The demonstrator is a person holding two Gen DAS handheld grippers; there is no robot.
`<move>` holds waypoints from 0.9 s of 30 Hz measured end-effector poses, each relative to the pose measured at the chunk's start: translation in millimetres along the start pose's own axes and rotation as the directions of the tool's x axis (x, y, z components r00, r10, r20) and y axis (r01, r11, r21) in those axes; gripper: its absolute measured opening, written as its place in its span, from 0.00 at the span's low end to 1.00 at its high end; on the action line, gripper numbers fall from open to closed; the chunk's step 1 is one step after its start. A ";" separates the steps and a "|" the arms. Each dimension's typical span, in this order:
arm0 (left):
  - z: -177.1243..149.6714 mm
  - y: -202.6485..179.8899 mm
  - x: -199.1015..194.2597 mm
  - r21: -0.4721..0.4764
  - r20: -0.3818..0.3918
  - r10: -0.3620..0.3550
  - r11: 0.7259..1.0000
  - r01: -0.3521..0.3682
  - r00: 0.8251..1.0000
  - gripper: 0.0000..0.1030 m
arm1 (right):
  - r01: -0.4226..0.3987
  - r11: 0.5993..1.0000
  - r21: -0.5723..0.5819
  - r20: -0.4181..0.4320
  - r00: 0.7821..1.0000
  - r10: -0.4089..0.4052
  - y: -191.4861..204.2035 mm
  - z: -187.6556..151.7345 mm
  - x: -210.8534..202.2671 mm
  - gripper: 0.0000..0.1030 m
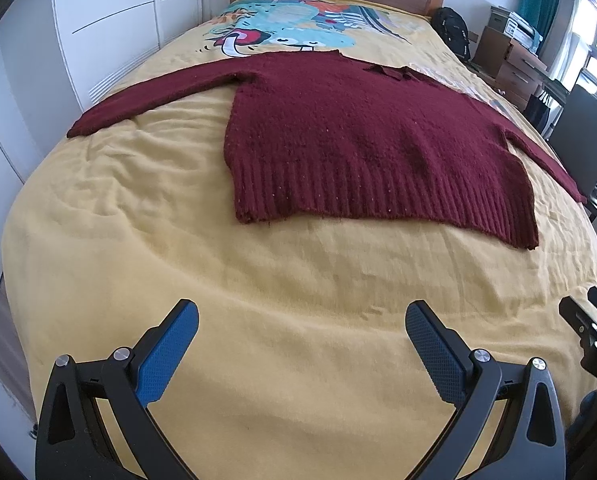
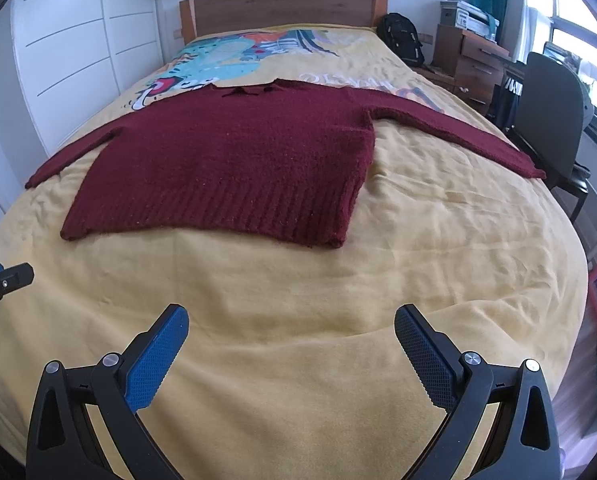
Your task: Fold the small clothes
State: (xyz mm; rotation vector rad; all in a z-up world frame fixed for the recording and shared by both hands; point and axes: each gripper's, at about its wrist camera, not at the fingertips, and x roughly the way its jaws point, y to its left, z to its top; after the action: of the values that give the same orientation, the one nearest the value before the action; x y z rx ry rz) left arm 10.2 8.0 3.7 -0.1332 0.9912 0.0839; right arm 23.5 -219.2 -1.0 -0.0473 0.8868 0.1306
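A dark red knitted sweater lies flat on the yellow bedspread, ribbed hem toward me, collar toward the headboard, both sleeves spread out sideways. My left gripper hovers open over bare bedspread, well short of the hem, nothing between its blue pads. My right gripper is likewise open and empty, short of the hem. Part of the right gripper shows at the right edge of the left wrist view. The left gripper shows at the left edge of the right wrist view.
A wooden headboard stands at the far end. White cupboard doors run along the left of the bed. On the right are a black backpack, a wooden drawer unit and a dark office chair.
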 end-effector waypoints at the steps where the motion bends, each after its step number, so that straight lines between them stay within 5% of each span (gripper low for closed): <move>1: 1.9 0.7 -0.3 -0.004 -0.002 -0.004 1.000 0.004 1.000 0.99 | -0.003 1.000 0.002 -0.001 1.000 0.003 -0.6 0.4 0.2 1.00; 27: 16.8 11.5 -11.2 -0.039 -0.045 -0.011 0.999 0.009 0.999 0.99 | -0.030 1.000 -0.003 -0.011 0.999 0.030 -2.5 15.9 -3.5 1.00</move>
State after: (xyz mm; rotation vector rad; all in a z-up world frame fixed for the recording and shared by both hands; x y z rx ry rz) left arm 16.5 21.8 21.3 -0.1763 1.0342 0.0913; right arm 33.9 -220.6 11.7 -0.0371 0.8989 0.1601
